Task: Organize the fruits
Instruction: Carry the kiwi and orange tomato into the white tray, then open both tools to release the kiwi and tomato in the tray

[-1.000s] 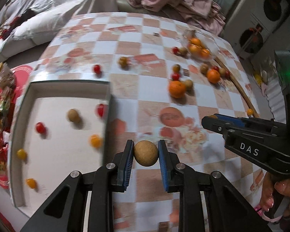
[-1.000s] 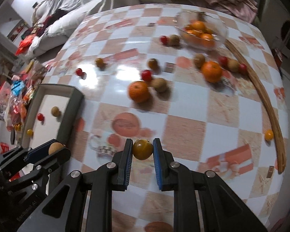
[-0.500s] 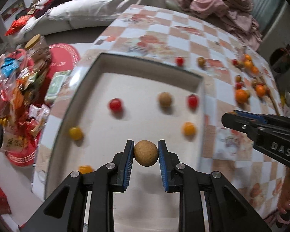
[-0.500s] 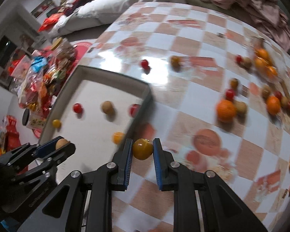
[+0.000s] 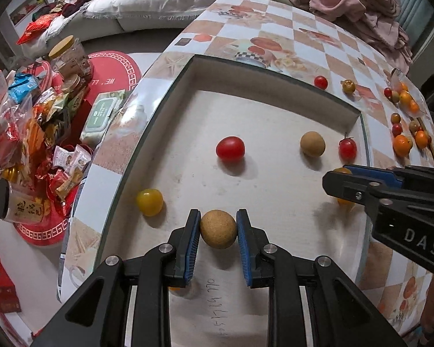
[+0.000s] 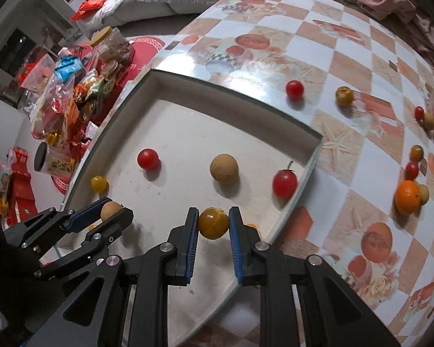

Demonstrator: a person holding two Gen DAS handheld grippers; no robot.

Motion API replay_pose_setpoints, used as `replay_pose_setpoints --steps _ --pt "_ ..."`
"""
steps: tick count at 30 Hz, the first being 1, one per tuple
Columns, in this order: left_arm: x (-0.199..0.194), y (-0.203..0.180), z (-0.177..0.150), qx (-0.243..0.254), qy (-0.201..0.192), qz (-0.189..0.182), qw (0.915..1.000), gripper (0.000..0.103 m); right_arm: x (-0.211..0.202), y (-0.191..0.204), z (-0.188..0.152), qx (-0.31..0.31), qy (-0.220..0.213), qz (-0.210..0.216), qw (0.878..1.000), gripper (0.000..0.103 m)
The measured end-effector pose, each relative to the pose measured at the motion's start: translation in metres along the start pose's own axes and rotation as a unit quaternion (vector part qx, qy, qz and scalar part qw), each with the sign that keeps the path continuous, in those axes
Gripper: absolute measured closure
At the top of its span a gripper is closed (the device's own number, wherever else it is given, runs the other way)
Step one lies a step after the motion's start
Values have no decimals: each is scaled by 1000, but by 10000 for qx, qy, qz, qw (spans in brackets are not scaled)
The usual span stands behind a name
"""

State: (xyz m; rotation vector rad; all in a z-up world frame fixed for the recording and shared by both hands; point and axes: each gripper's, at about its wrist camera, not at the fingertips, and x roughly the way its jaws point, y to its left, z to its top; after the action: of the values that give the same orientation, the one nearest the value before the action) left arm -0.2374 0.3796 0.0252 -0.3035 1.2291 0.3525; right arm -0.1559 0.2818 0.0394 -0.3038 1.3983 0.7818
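Observation:
My left gripper (image 5: 218, 230) is shut on a tan round fruit (image 5: 218, 229) and holds it over the white tray (image 5: 275, 110). My right gripper (image 6: 213, 223) is shut on a yellow-brown fruit (image 6: 213, 223) above the tray's (image 6: 309, 162) right part; it also shows in the left wrist view (image 5: 341, 179). In the tray lie a red tomato (image 5: 230, 148), another tan fruit (image 5: 312, 144), a stemmed red tomato (image 5: 347, 149) and a yellow tomato (image 5: 149, 201). The left gripper shows in the right wrist view (image 6: 110, 212).
Loose tomatoes (image 6: 294, 89), small fruits (image 6: 344, 96) and oranges (image 6: 407, 197) lie on the checkered table to the right. Snack packets and a jar (image 5: 69, 57) crowd the floor to the left. Pink cloth (image 5: 358, 3) lies beyond the table.
Both grippers have moved left from above the table to above the tray, each still holding its fruit. The tray now fills both views.

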Motion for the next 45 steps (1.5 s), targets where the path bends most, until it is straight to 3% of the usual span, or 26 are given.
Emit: replay_pose_setpoints --steps 27,29,31,32,37,41,45 --pt "7 -6 -11 332 57 123 9994 76 28 9 3 -184 328 -185 9991 78" --pt "6 -6 -12 358 53 61 9993 76 28 9 3 -156 331 -131 9992 72" --pt "5 -6 -14 385 42 46 9992 50 25 9 4 -161 284 -95 9994 62" --pt "2 -6 -15 381 -50 86 9992 32 23 9 4 -167 263 -78 9995 56" --pt "-3 -9 -17 509 -133 141 9985 31 12 12 8 -177 118 -7 9998 53" --pt "-7 -11 -16 515 -96 135 9985 31 1 11 10 -137 14 20 9999 26" --pt "-12 -16 -14 529 -63 159 9985 31 -15 11 11 -141 -146 11 9998 20"
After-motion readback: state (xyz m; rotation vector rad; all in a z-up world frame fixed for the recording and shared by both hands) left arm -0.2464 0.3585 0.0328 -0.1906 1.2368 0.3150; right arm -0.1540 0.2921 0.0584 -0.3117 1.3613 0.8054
